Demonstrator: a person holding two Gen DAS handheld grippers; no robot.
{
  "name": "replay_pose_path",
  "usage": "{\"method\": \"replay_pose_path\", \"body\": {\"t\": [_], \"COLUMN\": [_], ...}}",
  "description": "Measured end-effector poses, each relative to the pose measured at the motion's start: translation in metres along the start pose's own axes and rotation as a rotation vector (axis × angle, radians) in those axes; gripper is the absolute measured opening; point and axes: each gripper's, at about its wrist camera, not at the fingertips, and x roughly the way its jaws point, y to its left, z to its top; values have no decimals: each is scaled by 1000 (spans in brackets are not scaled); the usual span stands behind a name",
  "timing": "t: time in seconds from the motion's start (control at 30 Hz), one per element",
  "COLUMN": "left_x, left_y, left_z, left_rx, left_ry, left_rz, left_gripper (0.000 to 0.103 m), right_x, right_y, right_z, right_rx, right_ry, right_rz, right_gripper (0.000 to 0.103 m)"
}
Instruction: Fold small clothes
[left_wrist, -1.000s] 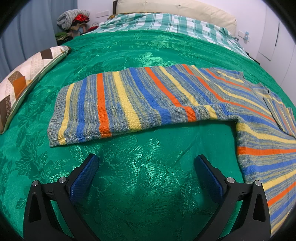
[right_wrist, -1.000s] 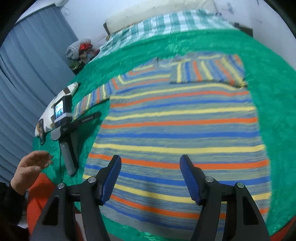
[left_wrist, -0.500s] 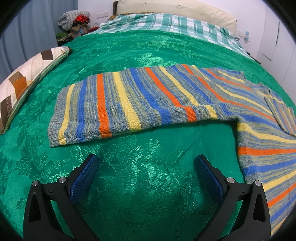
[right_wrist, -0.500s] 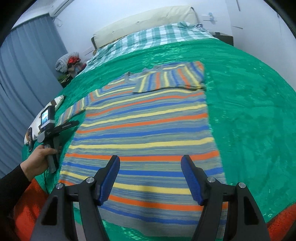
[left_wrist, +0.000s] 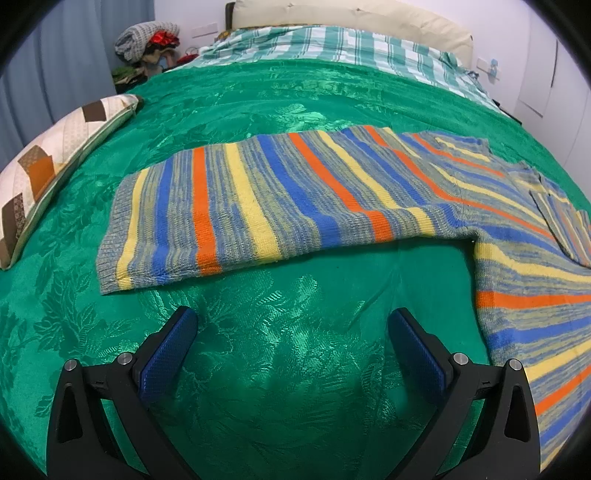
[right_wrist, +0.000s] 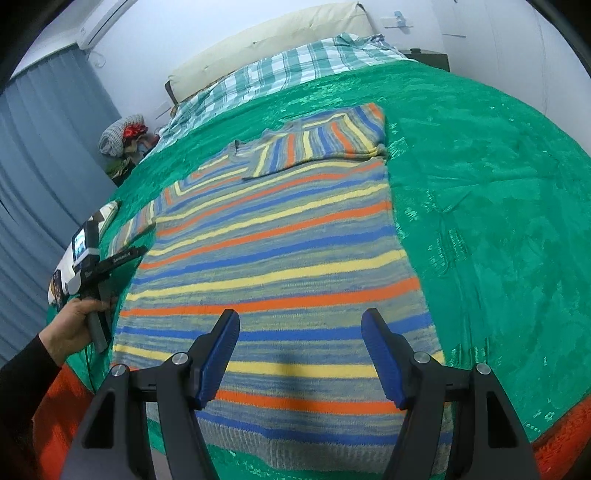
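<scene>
Ahead of my left hand-held gripper (left_wrist: 291, 332) lies only bare green bedspread (left_wrist: 295, 99); beyond its wide, empty jaws the striped sweater (left_wrist: 280, 199) stretches one sleeve flat across the bed, and its body runs off to the right of that tool. A patchwork pillow (left_wrist: 48, 173) sits well off to the left at the bed's edge, and past the sweater a checked blanket (left_wrist: 332, 48) covers the head of the bed, with a pile of clothes (left_wrist: 147, 40) beside it on the left. Nothing stands between either tool and the knit.

My right hand-held gripper (right_wrist: 300, 354) hangs over the sweater's lower body near the hem, its jaws wide apart and empty, the blue pads clear of the wool. The far sleeve is folded across the chest. To its left my left hand (right_wrist: 75, 325) is wrapped around the handle of the other tool.

A second ago that hand was open and off the handle; now it grips it. My right tool's view has swung, so the sweater sits more to the left. The left tool's view is unchanged.
</scene>
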Motion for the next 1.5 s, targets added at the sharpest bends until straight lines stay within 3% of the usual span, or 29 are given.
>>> {"method": "replay_pose_path", "body": {"t": [0.6,0.77,0.83,0.97,1.03,1.1,1.17,1.23,1.3,1.37,1.43,1.47,1.5], "left_x": [-1,-7,-19,-65,-73,-73,-52,-25,-2,17,22,24,23], "left_y": [-2,2,9,48,77,122,162,180,183,178,170,163,160], "left_z": [-2,3,-3,-14,-4,14,34,43,49,50,52,56,60], "left_rx": [-2,-6,-51,-120,-200,-346,-482,-535,-529,-519,-509,-493,-480], "left_ry": [-1,81,105,95,67,40,78,157,217,265,253,253,253], "left_rz": [-3,-30,-71,-313,-337,-346,-383,-389,-385,-362,-371,-359,-340], "left_gripper": [103,102,102,102,102,102,101,94,69,58,33,9,4], "right_x": [5,11,9,5,6,9,10,7,3,0,-1,-1,-1], "right_y": [4,12,14,11,8,5,4,6,9,10,9,8,7], "right_z": [-5,-6,-5,-3,-3,-4,-4,-3,-3,-5,-6,-7,-8], "right_rx": [-13,-34,-48,-52,-38,-19,-10,-17,-29,-37,-37,-34,-27], "right_ry": [24,41,33,13,16,30,33,25,12,6,8,10,12], "right_rz": [1,13,13,8,14,27,37,39,36,32,31,31,33], "right_gripper": [68,68,68,68,69,69,69,69,69,69,69,69,69]}}
